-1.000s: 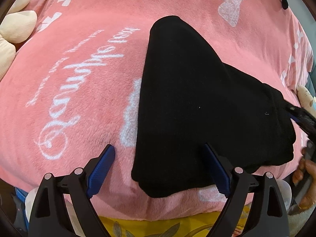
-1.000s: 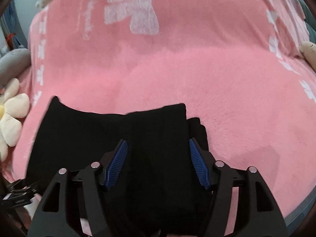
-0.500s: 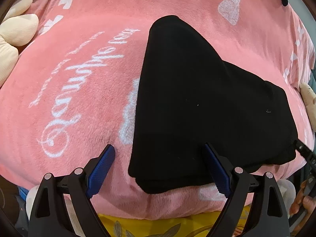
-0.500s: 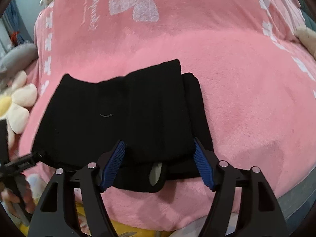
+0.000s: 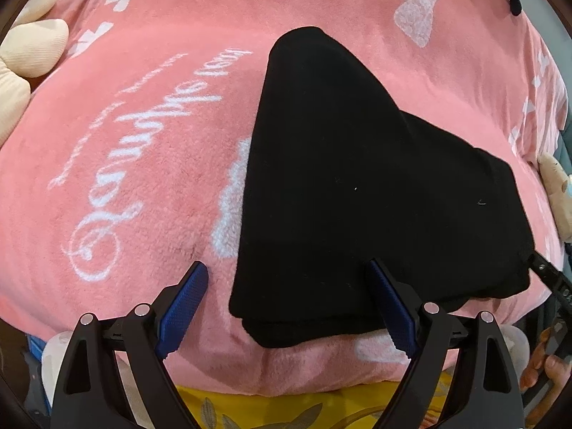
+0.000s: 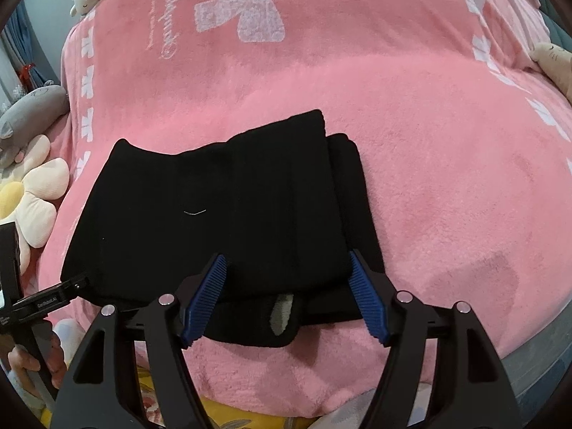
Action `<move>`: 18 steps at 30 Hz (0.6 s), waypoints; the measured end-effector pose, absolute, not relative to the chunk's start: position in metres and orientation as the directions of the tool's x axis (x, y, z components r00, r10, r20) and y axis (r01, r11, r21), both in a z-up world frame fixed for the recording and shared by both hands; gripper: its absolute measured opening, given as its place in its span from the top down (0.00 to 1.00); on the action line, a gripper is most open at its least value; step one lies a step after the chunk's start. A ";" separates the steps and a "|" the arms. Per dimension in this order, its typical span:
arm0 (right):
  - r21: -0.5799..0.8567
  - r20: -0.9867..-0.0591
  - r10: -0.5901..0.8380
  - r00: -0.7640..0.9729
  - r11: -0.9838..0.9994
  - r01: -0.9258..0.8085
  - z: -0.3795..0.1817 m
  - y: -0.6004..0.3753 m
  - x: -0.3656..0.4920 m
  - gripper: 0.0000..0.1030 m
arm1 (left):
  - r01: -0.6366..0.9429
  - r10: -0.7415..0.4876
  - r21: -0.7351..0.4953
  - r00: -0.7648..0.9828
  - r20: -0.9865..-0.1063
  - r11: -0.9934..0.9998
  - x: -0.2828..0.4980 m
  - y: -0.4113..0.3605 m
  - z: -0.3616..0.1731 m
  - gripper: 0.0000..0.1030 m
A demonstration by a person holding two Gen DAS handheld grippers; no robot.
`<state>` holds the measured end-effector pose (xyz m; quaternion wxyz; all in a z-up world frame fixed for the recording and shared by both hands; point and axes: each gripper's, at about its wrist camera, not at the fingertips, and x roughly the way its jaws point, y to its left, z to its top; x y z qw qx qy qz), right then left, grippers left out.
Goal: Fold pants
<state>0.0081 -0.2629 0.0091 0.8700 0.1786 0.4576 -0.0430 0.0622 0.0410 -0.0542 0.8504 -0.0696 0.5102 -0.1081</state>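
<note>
A pink fleece blanket [image 5: 150, 136] printed with white bows and cursive script covers the whole bed surface; on its near part lies the pair of black knit pants [image 6: 221, 214], folded into a flat layered bundle, one narrower layer lying on top along its right side in the right wrist view, and a pale grey lining showing at a turned-up fold at the near edge; cream flower-shaped plush cushions [image 6: 39, 193] sit at the blanket's left margin, a grey plush beside them; a yellow floral sheet [image 5: 293, 407] shows below the blanket's near edge; the left gripper [image 5: 286, 307] hangs with its blue-padded jaws wide apart, straddling the near left corner of the pants, nothing pinched; the right gripper [image 6: 286, 296] has just been opening its jaws, which stand apart over the pants' near right part, pads not pressing the cloth.
</note>
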 end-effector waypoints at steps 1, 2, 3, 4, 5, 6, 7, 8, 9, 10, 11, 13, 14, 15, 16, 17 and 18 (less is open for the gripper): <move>0.274 -0.810 0.091 0.580 0.932 0.236 0.010 -0.263 0.008 0.33 | 0.117 -0.286 -0.261 0.460 -0.841 0.958 0.061 0.043 -0.051 0.16; 0.281 -0.809 0.101 0.579 0.931 0.231 0.009 -0.263 0.009 0.33 | 0.126 -0.317 -0.292 0.460 -0.830 0.948 0.059 0.044 -0.049 0.16; 0.285 -0.810 0.106 0.577 0.930 0.230 0.009 -0.263 0.010 0.33 | 0.142 -0.364 -0.337 0.450 -0.816 0.931 0.059 0.044 -0.047 0.16; 0.289 -0.810 0.110 0.577 0.930 0.228 0.008 -0.263 0.011 0.36 | 0.155 -0.394 -0.363 0.434 -0.811 0.919 0.060 0.042 -0.047 0.16; 0.298 -0.805 0.122 0.581 0.929 0.218 0.007 -0.263 0.013 0.43 | 0.157 -0.395 -0.363 0.425 -0.815 0.918 0.062 0.040 -0.048 0.16; 0.318 -0.798 0.148 0.584 0.927 0.201 0.005 -0.263 0.015 0.68 | 0.155 -0.381 -0.349 0.415 -0.826 0.924 0.066 0.037 -0.052 0.16; 0.330 -0.800 0.164 0.577 0.924 0.195 0.003 -0.265 0.017 0.70 | 0.157 -0.378 -0.344 0.405 -0.833 0.926 0.069 0.035 -0.056 0.18; 0.332 -0.798 0.169 0.578 0.924 0.189 0.007 -0.266 0.018 0.70 | 0.153 -0.370 -0.337 0.400 -0.838 0.929 0.071 0.035 -0.057 0.24; 0.330 -0.792 0.166 0.588 0.926 0.182 0.012 -0.266 0.016 0.70 | 0.145 -0.362 -0.333 0.412 -0.836 0.932 0.069 0.037 -0.053 0.37; 0.321 -0.783 0.158 0.601 0.931 0.173 0.020 -0.266 0.013 0.70 | 0.150 -0.376 -0.345 0.430 -0.821 0.926 0.067 0.041 -0.045 0.40; 0.314 -0.772 0.147 0.618 0.934 0.171 0.029 -0.267 0.007 0.69 | 0.150 -0.384 -0.355 0.438 -0.813 0.923 0.065 0.045 -0.040 0.40; 0.299 -0.777 0.107 0.621 0.930 0.213 0.026 -0.275 0.003 0.54 | 0.127 -0.370 -0.351 0.440 -0.819 0.928 0.068 0.051 -0.040 0.31; 0.263 -0.806 0.074 0.587 0.934 0.243 0.016 -0.279 0.005 0.52 | 0.116 -0.360 -0.345 0.428 -0.829 0.932 0.072 0.054 -0.045 0.29; 0.255 -0.828 0.069 0.556 0.930 0.264 0.008 -0.284 0.006 0.52 | 0.096 -0.358 -0.351 0.409 -0.839 0.931 0.075 0.057 -0.049 0.29; 0.300 -0.821 0.099 0.562 0.913 0.277 0.005 -0.290 0.002 0.47 | 0.078 -0.389 -0.392 0.399 -0.830 0.917 0.077 0.061 -0.049 0.29; 0.354 -0.797 0.132 0.590 0.893 0.279 0.009 -0.296 -0.004 0.40 | 0.070 -0.421 -0.431 0.403 -0.813 0.899 0.077 0.065 -0.047 0.27; 0.355 -0.789 0.120 0.602 0.890 0.288 0.016 -0.299 -0.007 0.21 | 0.066 -0.442 -0.457 0.405 -0.800 0.887 0.078 0.068 -0.045 0.20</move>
